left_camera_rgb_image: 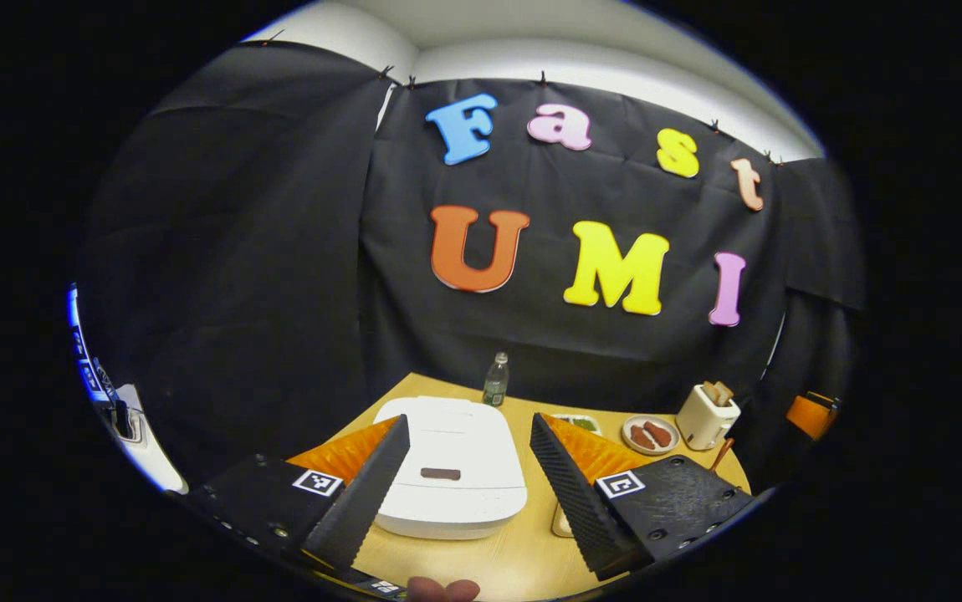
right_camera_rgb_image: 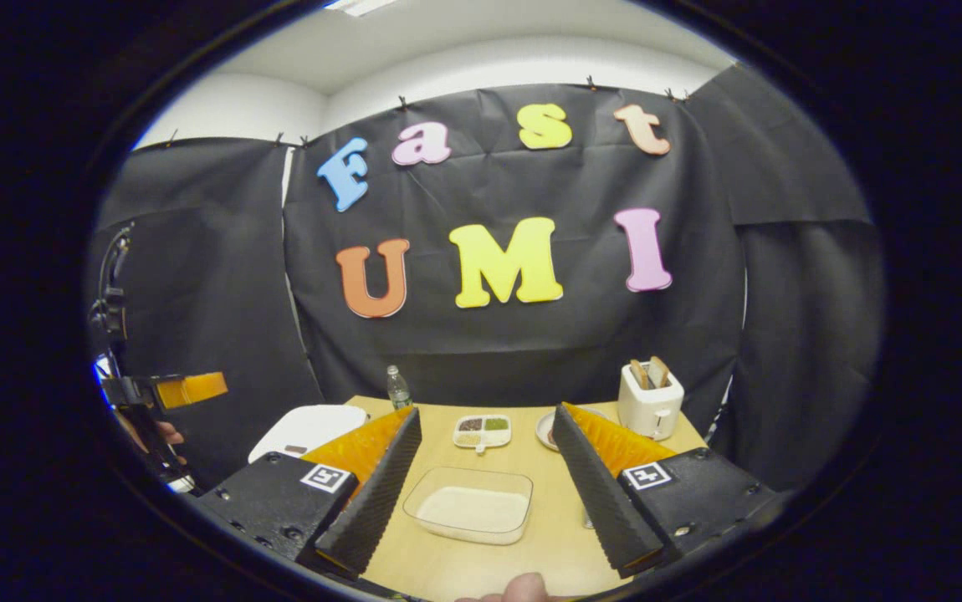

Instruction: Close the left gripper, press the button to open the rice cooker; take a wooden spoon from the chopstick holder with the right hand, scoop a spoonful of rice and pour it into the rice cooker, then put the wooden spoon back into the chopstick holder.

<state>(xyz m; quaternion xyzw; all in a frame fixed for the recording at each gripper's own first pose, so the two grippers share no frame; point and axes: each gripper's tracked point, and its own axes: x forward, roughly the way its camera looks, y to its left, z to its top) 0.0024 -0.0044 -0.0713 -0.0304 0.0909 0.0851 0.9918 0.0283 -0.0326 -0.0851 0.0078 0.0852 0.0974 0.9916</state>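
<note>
Left hand-held gripper [left_camera_rgb_image: 468,468]: fingers are held wide apart, nothing between them; it is seen hovering above the near edge of the surface [left_camera_rgb_image: 523,560].
Rice cooker [left_camera_rgb_image: 452,468]: a white body with the lid down, framed directly ahead between the left fingers, resting on the surface; it is judged the nearer task thing for the left hand.
Button [left_camera_rgb_image: 440,474]: a dark bar on the front of the lid, lying crosswise to the line of approach, straight ahead and below the fingertips.
Coming move: the fingers are judged to need bringing together first, then a push forward and down onto the button.
Right hand-held gripper [right_camera_rgb_image: 488,468]: fingers are likewise spread, empty.
Rice tray [right_camera_rgb_image: 471,504]: a clear container of white grain, set straight ahead between the right fingers.
Rice cooker from the right: placed off to the left of the right gripper, partly hidden behind its left finger.
Chopstick holder: cannot be made out with certainty.
</note>
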